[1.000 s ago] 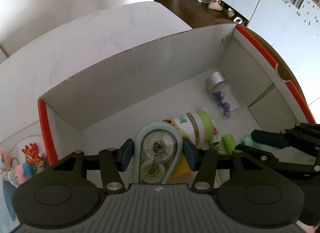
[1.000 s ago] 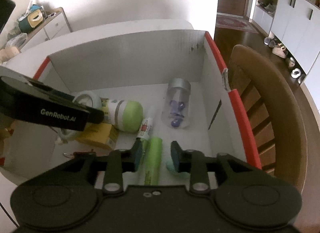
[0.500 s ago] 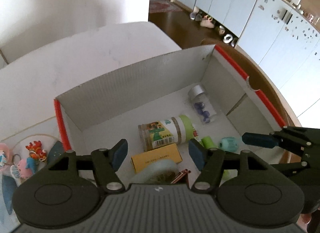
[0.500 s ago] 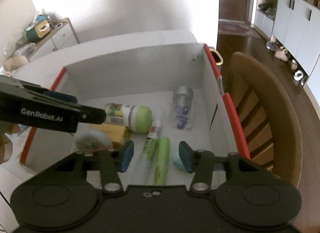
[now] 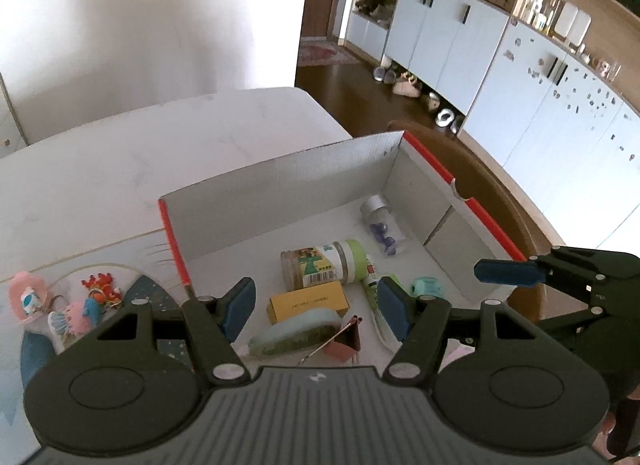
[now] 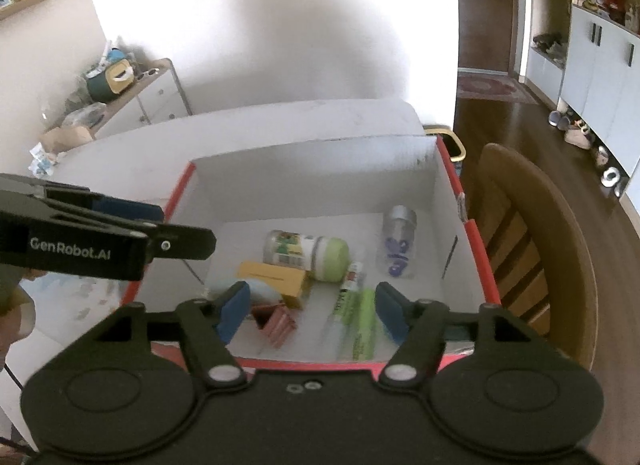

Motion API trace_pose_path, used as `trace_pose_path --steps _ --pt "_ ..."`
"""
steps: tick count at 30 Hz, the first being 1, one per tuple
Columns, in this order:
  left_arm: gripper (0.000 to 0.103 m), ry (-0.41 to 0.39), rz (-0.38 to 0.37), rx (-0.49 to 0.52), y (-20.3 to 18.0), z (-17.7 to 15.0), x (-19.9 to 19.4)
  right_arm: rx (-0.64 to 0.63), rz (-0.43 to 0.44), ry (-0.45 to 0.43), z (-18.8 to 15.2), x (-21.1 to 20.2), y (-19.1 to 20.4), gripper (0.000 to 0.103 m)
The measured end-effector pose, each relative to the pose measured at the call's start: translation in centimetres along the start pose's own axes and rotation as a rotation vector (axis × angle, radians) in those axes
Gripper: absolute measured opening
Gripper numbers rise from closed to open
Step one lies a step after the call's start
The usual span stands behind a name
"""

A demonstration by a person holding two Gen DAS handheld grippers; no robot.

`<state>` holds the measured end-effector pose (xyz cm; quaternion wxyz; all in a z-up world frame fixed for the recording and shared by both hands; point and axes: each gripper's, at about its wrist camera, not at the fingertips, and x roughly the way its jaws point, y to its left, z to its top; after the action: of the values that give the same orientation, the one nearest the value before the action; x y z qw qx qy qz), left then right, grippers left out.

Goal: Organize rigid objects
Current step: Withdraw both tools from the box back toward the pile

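Below both grippers, left gripper (image 5: 316, 307) and right gripper (image 6: 312, 311), a box (image 5: 280, 181) on the desk (image 5: 120, 169): jar (image 5: 320, 265), vial (image 5: 380, 227), tape dispenser (image 5: 296, 335) inside. Left parted, empty; right just widened, empty.

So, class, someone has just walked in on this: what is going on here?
A person is tidying small rigid things into a red-edged cardboard box on a white table, with a gripper in each hand. Both the left gripper and the right gripper hang above the box with nothing between the jaws, which have just been opening. In the box lie a green-capped jar, a yellow carton, a tape roller, a clear vial and a green tube. Some keychains lie outside the box.
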<state>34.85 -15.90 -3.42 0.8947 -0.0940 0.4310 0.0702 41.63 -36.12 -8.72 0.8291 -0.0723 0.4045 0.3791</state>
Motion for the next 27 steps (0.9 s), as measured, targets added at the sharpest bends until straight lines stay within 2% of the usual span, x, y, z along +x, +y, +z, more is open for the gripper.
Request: trace_pose_path --steps 9,11,13,19,23,27 --pt "0.067 -0.056 -0.003 0.003 0.9 -1.1 -3.5 -0.003 0.014 -0.039 -0.6 -1.9 2.3 0.083" --pt "0.075 -0.068 0.001 0.010 1.2 -1.4 -4.3 0.005 0.015 -0.049 -0.7 -2.3 2.7 0.086" --pt "0.077 -0.089 0.003 0.013 1.8 -1.8 -5.3 0.011 0.012 -0.061 -0.8 -2.8 3.2 0.088" --pt "0.078 -0.112 -0.006 -0.008 4.0 -2.9 -7.6 0.019 0.000 -0.081 -1.1 -3.7 5.4 0.090" --pt "0.082 -0.119 -0.017 -0.011 5.8 -4.0 -8.9 0.036 0.009 -0.101 -1.1 -3.8 7.3 0.097" --pt "0.082 -0.136 -0.018 -0.002 7.9 -4.9 -10.3 0.033 0.024 -0.113 -1.0 -3.5 9.8 0.099"
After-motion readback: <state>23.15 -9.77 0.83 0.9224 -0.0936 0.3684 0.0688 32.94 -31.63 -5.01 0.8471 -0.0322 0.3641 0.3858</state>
